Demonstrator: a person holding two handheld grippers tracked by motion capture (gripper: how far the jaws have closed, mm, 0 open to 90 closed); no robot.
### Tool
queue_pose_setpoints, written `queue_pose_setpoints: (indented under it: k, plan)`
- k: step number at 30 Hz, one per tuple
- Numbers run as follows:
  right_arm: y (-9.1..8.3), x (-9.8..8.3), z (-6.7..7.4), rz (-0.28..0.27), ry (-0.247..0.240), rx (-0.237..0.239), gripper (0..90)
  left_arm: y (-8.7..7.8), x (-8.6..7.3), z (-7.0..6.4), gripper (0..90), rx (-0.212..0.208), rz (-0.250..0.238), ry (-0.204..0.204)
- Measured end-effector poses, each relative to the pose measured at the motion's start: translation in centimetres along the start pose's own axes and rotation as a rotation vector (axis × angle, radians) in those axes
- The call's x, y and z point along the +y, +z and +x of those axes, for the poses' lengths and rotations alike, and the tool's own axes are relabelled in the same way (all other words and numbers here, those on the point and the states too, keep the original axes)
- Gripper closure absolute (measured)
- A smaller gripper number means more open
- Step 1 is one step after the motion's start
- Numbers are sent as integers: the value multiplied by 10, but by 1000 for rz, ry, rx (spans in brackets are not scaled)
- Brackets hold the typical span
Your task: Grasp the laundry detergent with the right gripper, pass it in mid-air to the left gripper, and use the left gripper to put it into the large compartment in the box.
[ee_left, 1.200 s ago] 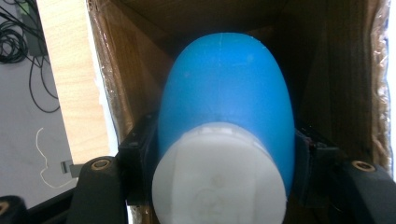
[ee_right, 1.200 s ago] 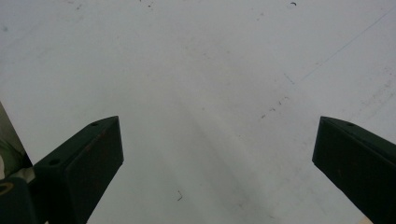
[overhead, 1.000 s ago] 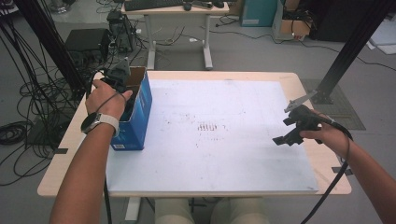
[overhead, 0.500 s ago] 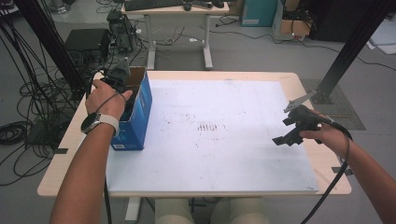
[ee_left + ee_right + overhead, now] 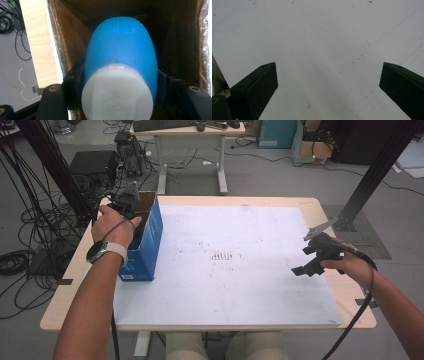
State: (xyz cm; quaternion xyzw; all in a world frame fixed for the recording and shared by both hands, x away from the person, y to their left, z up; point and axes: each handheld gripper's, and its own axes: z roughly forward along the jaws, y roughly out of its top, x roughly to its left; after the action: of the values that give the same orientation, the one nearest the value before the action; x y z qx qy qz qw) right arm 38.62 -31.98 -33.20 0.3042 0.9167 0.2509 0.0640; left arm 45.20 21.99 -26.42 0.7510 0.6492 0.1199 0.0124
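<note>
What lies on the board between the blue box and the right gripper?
Nothing but bare white board with a patch of dark scuff marks, as the high view shows, between the blue box and the right gripper.

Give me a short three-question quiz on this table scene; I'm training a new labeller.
1. True or false: the left tongs are shut on the blue bottle.
2. Where is the bottle? A) on the white mat B) inside the cardboard box C) on the floor
3. Fill in: the right tongs stand ____ over the white mat.

Key
1. True: both jaws press the bottle's sides, near its white cap.
2. B: brown walls of the blue box surround it.
3. Open: nothing lies between the jaws.
</note>
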Motion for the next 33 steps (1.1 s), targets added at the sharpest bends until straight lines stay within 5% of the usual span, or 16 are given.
queue_pose_setpoints:
  k: [10, 33]
  plan:
    - [2, 1, -1, -10, -26, 4, 19, 0, -1, 0, 373, 2, -6, 7]
    - [1, 0, 1, 0, -5, 1, 19, 0, -1, 0, 373, -1, -12, 8]
